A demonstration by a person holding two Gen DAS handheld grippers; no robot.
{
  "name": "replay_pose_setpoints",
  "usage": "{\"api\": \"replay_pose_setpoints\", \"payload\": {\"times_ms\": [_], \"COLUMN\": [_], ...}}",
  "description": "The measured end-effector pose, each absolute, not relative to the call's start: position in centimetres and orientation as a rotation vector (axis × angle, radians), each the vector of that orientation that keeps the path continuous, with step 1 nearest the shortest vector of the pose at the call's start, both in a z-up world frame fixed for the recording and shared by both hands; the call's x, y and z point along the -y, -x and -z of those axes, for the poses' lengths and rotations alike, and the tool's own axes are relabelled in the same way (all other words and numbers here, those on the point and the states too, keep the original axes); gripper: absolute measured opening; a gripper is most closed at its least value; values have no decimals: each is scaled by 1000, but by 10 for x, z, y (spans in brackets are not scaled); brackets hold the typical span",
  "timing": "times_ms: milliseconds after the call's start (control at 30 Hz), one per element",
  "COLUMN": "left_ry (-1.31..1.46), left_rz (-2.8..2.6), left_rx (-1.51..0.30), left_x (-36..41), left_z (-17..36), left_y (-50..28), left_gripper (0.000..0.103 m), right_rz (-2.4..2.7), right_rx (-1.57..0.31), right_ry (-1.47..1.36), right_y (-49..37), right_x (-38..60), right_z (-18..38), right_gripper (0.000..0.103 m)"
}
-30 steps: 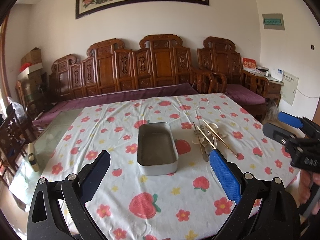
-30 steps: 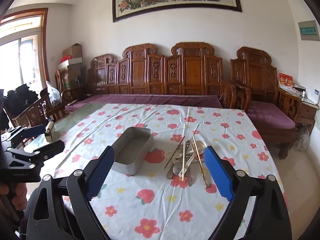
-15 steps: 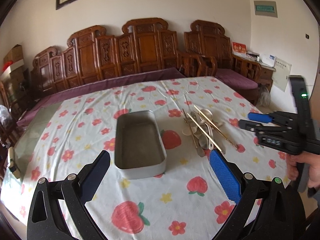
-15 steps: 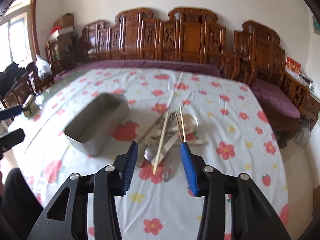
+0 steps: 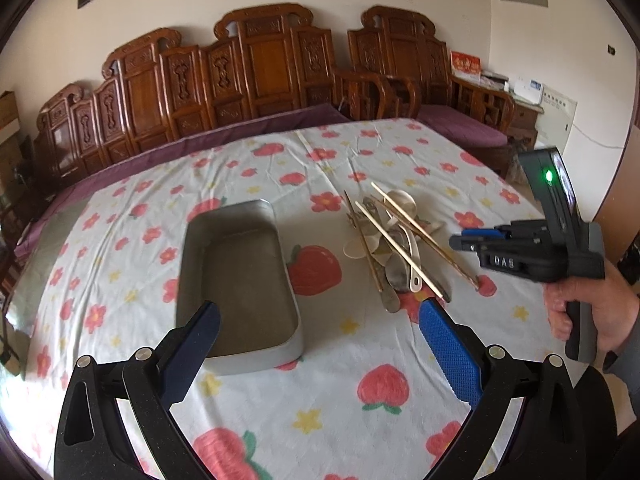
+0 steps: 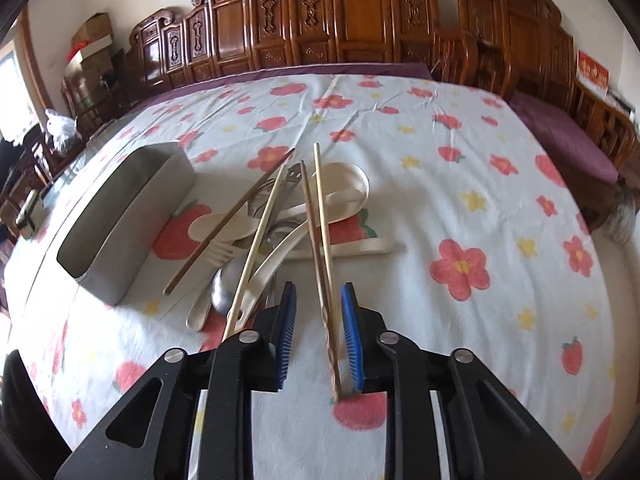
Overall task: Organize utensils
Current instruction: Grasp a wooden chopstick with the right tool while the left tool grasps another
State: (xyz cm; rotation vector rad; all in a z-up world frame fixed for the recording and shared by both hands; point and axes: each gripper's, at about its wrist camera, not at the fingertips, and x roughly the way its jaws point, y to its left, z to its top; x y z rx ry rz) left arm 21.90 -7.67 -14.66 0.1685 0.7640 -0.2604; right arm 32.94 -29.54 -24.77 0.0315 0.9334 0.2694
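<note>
A grey metal tray (image 5: pixel 240 264) lies on the flowered tablecloth, nothing in it. To its right sits a pile of utensils (image 5: pixel 392 240): chopsticks, white spoons, metal spoons and a fork. My left gripper (image 5: pixel 318 308) hangs open over the tray's near end and the cloth beside it, holding nothing. My right gripper (image 6: pixel 319 288) is low at the near edge of the pile (image 6: pixel 272 220). Its jaws are closing around the near ends of a pair of chopsticks (image 6: pixel 320 232). A gap still shows beside the left pad. The tray (image 6: pixel 128 216) lies to its left.
The tablecloth (image 5: pixel 360 380) covers a large table with a glass top showing at the left. Carved wooden benches (image 5: pixel 260 72) with purple cushions line the far side. A person's hand (image 5: pixel 580 304) grips the right gripper's handle at the table's right edge.
Both grippers have come down and closer to the table. The right gripper's jaws have narrowed from wide open to a slim gap, with the chopsticks' ends now between them.
</note>
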Motion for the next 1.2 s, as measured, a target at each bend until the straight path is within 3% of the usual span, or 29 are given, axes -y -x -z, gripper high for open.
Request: {"api": "replay_pose_setpoints", "payload": {"times_ms": [500, 667, 1000, 1200], "left_ry": [-200, -193, -202, -208], "left_rz": [288, 297, 293, 283], "left_rx": [-863, -911, -971, -985], "left_x": [110, 118, 134, 134], "left_z": [172, 185, 208, 212], "left_y": [-263, -278, -298, -303], "left_gripper": [88, 81, 78, 76], "right_rz": [-267, -294, -329, -329], "right_rx": [-1014, -1010, -979, -980], "right_ry": [-27, -33, -30, -18], "right_y": [-368, -364, -350, -361], "right_x": [294, 295, 303, 304], "right_z": [274, 272, 265, 271], "right_gripper": [18, 0, 0, 8]}}
